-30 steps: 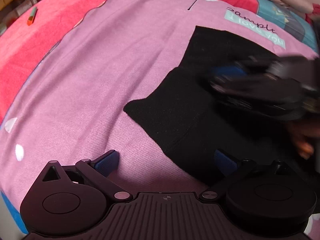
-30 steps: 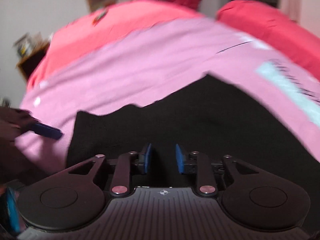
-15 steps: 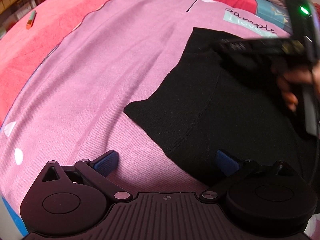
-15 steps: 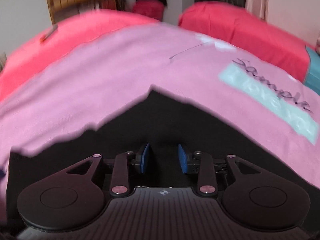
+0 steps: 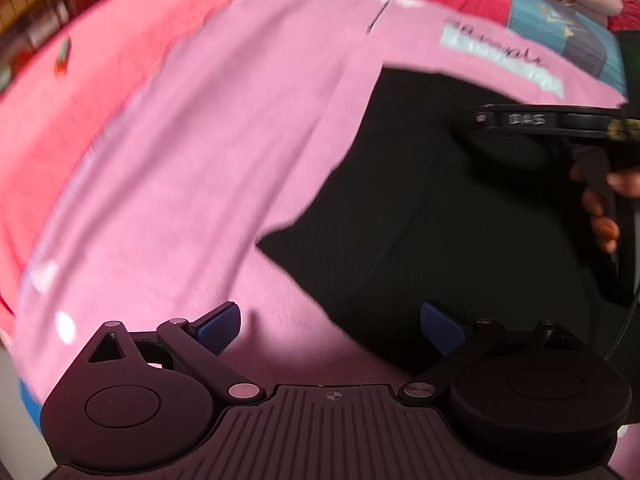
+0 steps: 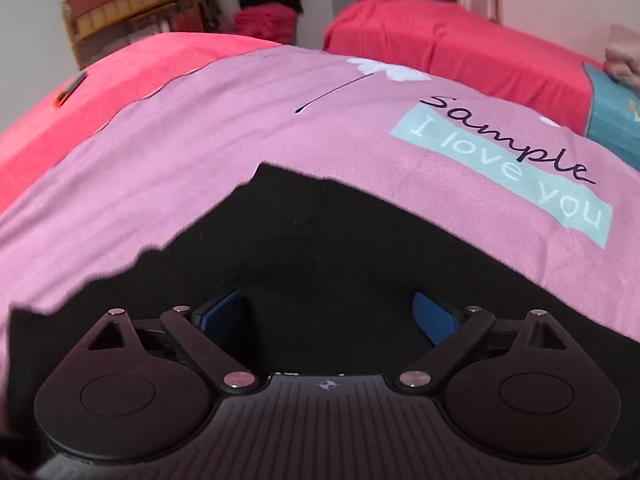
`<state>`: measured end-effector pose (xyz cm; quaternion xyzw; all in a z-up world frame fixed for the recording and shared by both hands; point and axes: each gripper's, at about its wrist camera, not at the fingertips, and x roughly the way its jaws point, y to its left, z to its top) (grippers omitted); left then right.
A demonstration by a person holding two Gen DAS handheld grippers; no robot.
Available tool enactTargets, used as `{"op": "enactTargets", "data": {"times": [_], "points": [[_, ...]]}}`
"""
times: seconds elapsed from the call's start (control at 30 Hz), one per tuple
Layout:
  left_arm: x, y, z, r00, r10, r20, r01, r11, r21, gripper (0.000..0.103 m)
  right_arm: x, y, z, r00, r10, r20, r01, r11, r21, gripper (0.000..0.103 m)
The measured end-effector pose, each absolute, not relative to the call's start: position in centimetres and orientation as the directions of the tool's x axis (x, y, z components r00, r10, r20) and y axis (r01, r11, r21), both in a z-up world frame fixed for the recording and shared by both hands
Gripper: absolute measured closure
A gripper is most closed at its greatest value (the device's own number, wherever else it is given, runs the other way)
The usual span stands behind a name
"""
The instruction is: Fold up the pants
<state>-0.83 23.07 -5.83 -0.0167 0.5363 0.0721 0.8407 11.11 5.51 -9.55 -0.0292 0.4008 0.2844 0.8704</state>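
Observation:
Black pants (image 5: 432, 208) lie folded on the pink bedspread (image 5: 224, 152), a seam running down the top layer. My left gripper (image 5: 330, 322) hangs open above the near left corner of the pants, nothing between its blue pads. Over the right part of the pants, a hand holds my right gripper (image 5: 472, 124), seen side-on. In the right wrist view the pants (image 6: 328, 256) fill the lower middle. There my right gripper (image 6: 330, 314) hovers over them with its jaws opening wide, and no cloth is pinched between its pads.
The pink bedspread (image 6: 240, 136) carries a teal "Sample I love you" patch (image 6: 504, 168). Red bedding (image 6: 460, 48) lies beyond it, with a wooden shelf (image 6: 128, 12) at the back left. A small pen-like object (image 5: 62, 54) rests on the red cover at the far left.
My right gripper's jaws have spread from nearly shut to wide apart, and it has swung rightward over the pants. The left gripper has lifted slightly and stays open.

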Motion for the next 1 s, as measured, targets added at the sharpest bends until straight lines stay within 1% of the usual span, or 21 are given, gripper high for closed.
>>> {"op": "enactTargets", "data": {"times": [0.07, 0.17, 0.23, 0.37, 0.43, 0.47, 0.5, 0.53, 0.6, 0.67, 0.73, 0.77, 0.83, 0.87, 0.9, 0.93, 0.97, 1.0], "points": [[0.1, 22.0, -4.9, 0.441, 0.115, -0.89, -0.112, 0.991, 0.072, 0.0, 10.1, 2.9, -7.7, 0.562, 0.474, -0.677, -0.478, 0.855, 0.202, 0.012], [3.4, 19.6, -4.6, 0.478, 0.088, -0.874, -0.066, 0.996, 0.064, 0.0, 8.5, -2.0, -5.7, 0.629, 0.407, -0.662, -0.392, 0.902, 0.182, 0.011], [6.3, 17.6, -5.1, 0.492, 0.069, -0.868, -0.046, 0.998, 0.053, 0.0, 7.5, -5.9, -5.5, 0.665, 0.346, -0.662, -0.313, 0.934, 0.173, 0.01], [12.0, 13.4, -7.0, 0.505, 0.012, -0.863, -0.013, 1.0, 0.006, 0.0, 7.3, -12.6, -6.9, 0.679, 0.235, -0.696, -0.17, 0.972, 0.162, 0.009], [14.2, 11.9, -9.1, 0.483, 0.044, -0.875, -0.002, 0.999, 0.049, 0.0, 7.5, -14.9, -8.8, 0.674, 0.195, -0.713, -0.119, 0.981, 0.155, 0.009], [15.1, 11.5, -10.5, 0.444, 0.068, -0.893, -0.007, 0.997, 0.072, 0.0, 7.6, -16.3, -9.6, 0.666, 0.182, -0.723, -0.109, 0.983, 0.147, 0.009], [15.7, 11.5, -11.8, 0.409, 0.084, -0.908, -0.012, 0.996, 0.086, 0.0, 7.7, -17.5, -10.5, 0.644, 0.171, -0.745, -0.097, 0.985, 0.141, 0.01], [15.7, 11.6, -12.1, 0.432, 0.091, -0.897, -0.014, 0.995, 0.094, 0.0, 7.2, -18.4, -10.8, 0.655, 0.183, -0.733, -0.11, 0.983, 0.148, 0.015], [15.3, 11.8, -12.1, 0.445, 0.079, -0.892, 0.005, 0.996, 0.091, 0.0, 6.2, -20.7, -9.7, 0.68, 0.192, -0.708, -0.094, 0.98, 0.175, 0.015], [15.0, 11.9, -12.1, 0.454, 0.076, -0.888, 0.01, 0.996, 0.09, 0.0, 5.0, -23.9, -8.2, 0.744, 0.155, -0.65, -0.025, 0.978, 0.206, 0.011], [15.1, 11.8, -12.2, 0.455, 0.08, -0.887, 0.003, 0.996, 0.091, 0.0, 4.5, -26.9, -7.2, 0.785, 0.113, -0.609, 0.047, 0.97, 0.239, 0.011], [15.3, 11.7, -12.1, 0.452, 0.087, -0.888, -0.005, 0.995, 0.095, 0.0, 4.6, -28.3, -7.4, 0.789, 0.089, -0.607, 0.083, 0.965, 0.249, 0.011], [15.6, 11.6, -12.1, 0.445, 0.094, -0.891, -0.019, 0.995, 0.095, 0.0, 5.9, -30.9, -8.8, 0.74, 0.08, -0.668, 0.143, 0.952, 0.272, 0.012], [15.8, 11.5, -12.1, 0.444, 0.094, -0.891, -0.023, 0.995, 0.094, 0.0, 6.5, -32.1, -9.9, 0.708, 0.08, -0.702, 0.16, 0.95, 0.27, 0.022], [15.7, 11.6, -12.1, 0.445, 0.095, -0.89, -0.022, 0.995, 0.095, 0.0, 6.6, -33.7, -10.6, 0.713, 0.072, -0.697, 0.161, 0.951, 0.263, 0.036], [15.6, 11.7, -12.2, 0.448, 0.095, -0.889, -0.021, 0.995, 0.096, 0.0, 6.3, -35.2, -10.5, 0.736, 0.044, -0.675, 0.188, 0.945, 0.267, 0.059], [15.6, 11.7, -12.2, 0.451, 0.094, -0.888, -0.019, 0.995, 0.096, 0.0, 6.0, -36.9, -10.3, 0.739, 0.009, -0.674, 0.257, 0.921, 0.293, 0.063], [15.5, 11.7, -12.2, 0.453, 0.095, -0.887, -0.02, 0.995, 0.097, 0.0, 5.5, -38.8, -10.1, 0.748, -0.014, -0.664, 0.325, 0.879, 0.348, 0.062]]}}
